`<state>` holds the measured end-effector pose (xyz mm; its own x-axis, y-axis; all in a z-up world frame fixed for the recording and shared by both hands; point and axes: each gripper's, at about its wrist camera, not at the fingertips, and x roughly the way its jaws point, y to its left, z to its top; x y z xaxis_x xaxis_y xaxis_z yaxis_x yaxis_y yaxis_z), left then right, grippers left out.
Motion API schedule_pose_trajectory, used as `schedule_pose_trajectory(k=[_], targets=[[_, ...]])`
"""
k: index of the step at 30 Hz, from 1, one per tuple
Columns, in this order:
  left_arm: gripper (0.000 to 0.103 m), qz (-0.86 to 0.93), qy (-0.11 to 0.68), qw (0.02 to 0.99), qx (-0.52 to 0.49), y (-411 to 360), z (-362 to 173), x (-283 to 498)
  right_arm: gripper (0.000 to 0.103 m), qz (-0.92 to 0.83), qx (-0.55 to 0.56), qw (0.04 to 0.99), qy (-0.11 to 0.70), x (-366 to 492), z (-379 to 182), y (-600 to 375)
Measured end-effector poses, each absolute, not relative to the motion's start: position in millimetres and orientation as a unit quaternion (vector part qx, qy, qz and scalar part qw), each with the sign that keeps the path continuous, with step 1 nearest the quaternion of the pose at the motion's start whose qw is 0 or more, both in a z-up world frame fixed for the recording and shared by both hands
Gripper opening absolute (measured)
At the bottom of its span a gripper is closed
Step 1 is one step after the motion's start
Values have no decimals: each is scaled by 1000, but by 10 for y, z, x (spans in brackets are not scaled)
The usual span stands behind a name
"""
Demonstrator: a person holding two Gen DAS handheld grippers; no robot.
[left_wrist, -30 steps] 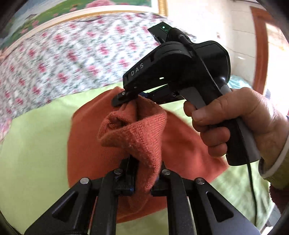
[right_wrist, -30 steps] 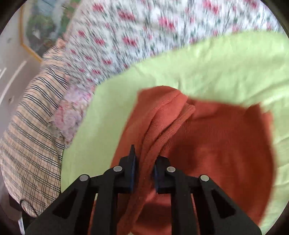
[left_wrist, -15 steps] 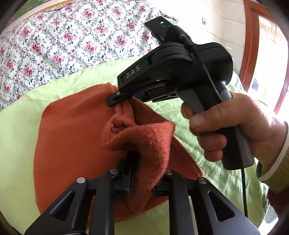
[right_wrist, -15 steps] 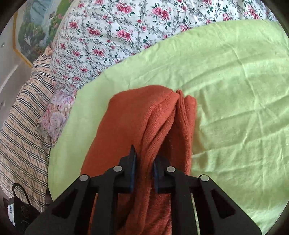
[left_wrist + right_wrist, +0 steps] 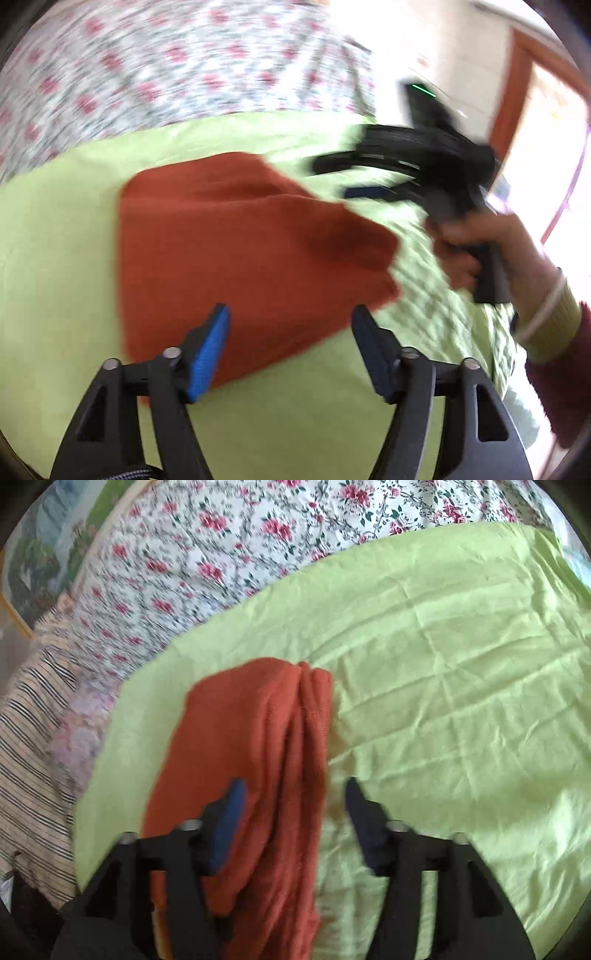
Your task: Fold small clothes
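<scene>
We find the orange knit garment lying folded on the green sheet, long axis running away from us. Both tools are opening, gripping nothing: left tool over its near edge, right tool astride its right edge.

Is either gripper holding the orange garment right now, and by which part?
Nothing is held. The left gripper and right gripper both have their jaws opening, and the orange garment lies loose on the green sheet, touched by no pad.
</scene>
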<state>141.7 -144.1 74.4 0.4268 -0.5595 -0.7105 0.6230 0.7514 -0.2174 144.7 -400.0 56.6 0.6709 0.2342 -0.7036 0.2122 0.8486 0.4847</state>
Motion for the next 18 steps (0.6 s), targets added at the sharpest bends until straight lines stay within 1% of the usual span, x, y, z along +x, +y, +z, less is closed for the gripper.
schedule_pose_trajectory(k=[1,2,3,8,13,15,16,17,18], targets=[[74,-342,413,844,24,-1344,742,1484,86,22,292,870,398,1411,584,-4000],[78,-331,423,843,-1,-1199,726,1636,87,33,300,867,395,1393,585,-3994],[79,-315,434,844,-22,-1065,691,1801,87,42,305,865,397,1390,577,-3971],[79,-283,491,817,-106,-721,426,2452,87,29,306,846,435,1520,387,-3913],[79,-299,544,771,-142,-791,62,2798,86,40,341,828,444,1605,220,-3956],[79,-308,556,756,-156,-858,-76,2888,79,43,336,823,456,1641,150,-3919],[78,-314,554,754,-160,-898,-99,2917,69,42,330,822,463,1660,117,-3895],[70,-319,552,754,-158,-950,-112,2951,54,42,327,821,466,1660,87,-3885],[62,-317,552,756,-152,-985,-122,2968,44,45,330,819,467,1668,70,-3881]])
